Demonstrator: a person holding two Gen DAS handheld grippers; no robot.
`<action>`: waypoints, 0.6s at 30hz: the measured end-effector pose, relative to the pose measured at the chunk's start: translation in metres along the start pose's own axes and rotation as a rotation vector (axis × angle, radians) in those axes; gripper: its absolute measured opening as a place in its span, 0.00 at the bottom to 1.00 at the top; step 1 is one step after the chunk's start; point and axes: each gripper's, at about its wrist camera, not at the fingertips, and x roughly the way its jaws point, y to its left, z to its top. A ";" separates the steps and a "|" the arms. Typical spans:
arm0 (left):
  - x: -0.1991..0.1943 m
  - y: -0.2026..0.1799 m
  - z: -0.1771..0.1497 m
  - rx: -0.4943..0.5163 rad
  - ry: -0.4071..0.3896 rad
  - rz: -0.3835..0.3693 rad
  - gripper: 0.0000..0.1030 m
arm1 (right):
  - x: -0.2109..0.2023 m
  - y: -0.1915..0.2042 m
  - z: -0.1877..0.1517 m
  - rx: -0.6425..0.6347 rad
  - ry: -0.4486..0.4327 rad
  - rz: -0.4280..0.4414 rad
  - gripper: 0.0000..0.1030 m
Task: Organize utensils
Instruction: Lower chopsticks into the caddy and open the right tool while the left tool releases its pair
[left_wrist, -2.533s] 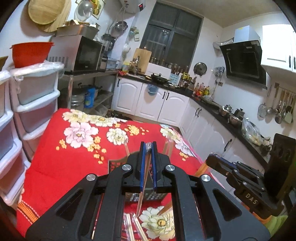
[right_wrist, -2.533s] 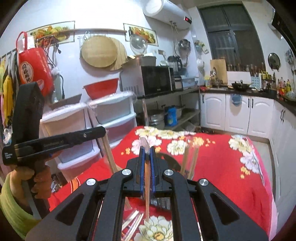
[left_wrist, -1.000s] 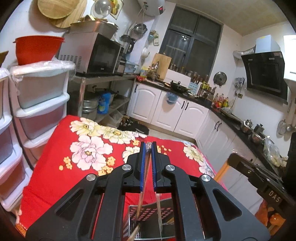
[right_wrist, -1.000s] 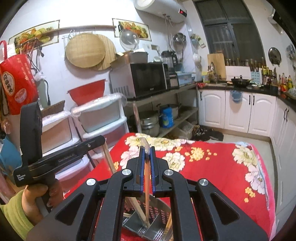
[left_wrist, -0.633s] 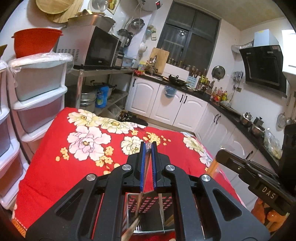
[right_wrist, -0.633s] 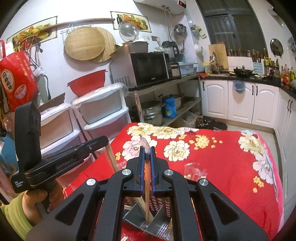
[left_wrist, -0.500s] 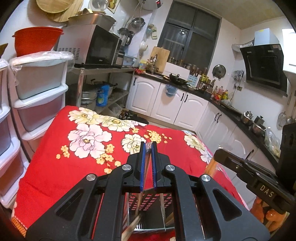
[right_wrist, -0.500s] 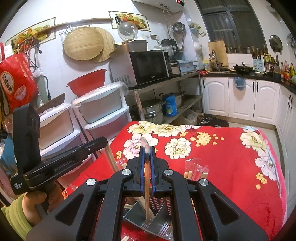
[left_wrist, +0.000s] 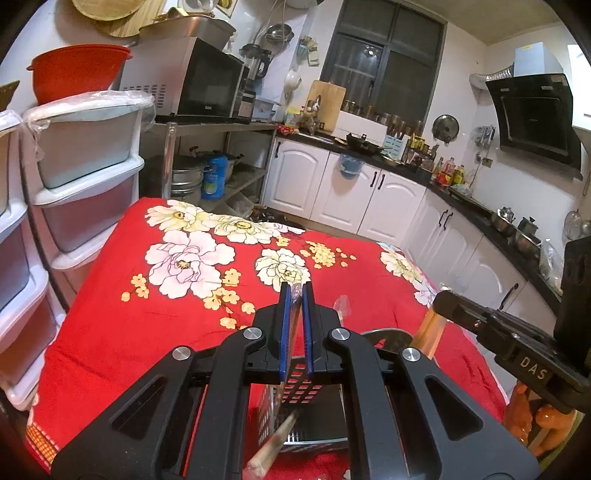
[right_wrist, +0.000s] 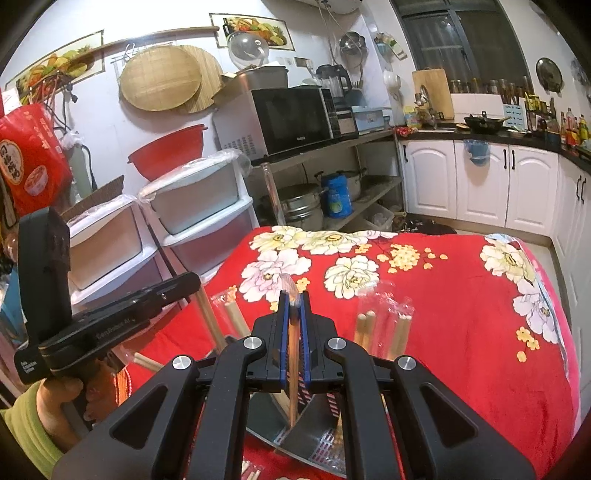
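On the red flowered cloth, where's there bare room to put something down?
The far half of the tablecloth is bare, toward the white cabinets. The near edge is crowded: the metal utensil holder, wrapped chopsticks standing in it, and both grippers.

Wrapped wooden chopsticks (right_wrist: 293, 354) stand nearly upright, lower ends inside a perforated metal utensil holder (right_wrist: 321, 439) on the near part of the red cloth. More wrapped pairs (right_wrist: 400, 332) stand in it to the right.

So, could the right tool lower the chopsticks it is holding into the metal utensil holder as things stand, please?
Probably yes. The right tool is shut on wrapped chopsticks whose lower end already hangs over the open metal utensil holder. The chopsticks already standing there lean to the sides, leaving the middle free.
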 end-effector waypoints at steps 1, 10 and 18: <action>0.000 0.000 -0.001 -0.003 0.000 -0.004 0.02 | 0.000 -0.001 -0.001 0.003 0.004 -0.002 0.06; -0.004 0.000 -0.002 -0.004 0.007 -0.006 0.02 | -0.003 -0.004 -0.004 0.008 0.012 -0.007 0.07; -0.014 0.001 -0.005 0.003 0.016 0.000 0.19 | -0.013 -0.002 -0.008 0.000 0.010 -0.016 0.27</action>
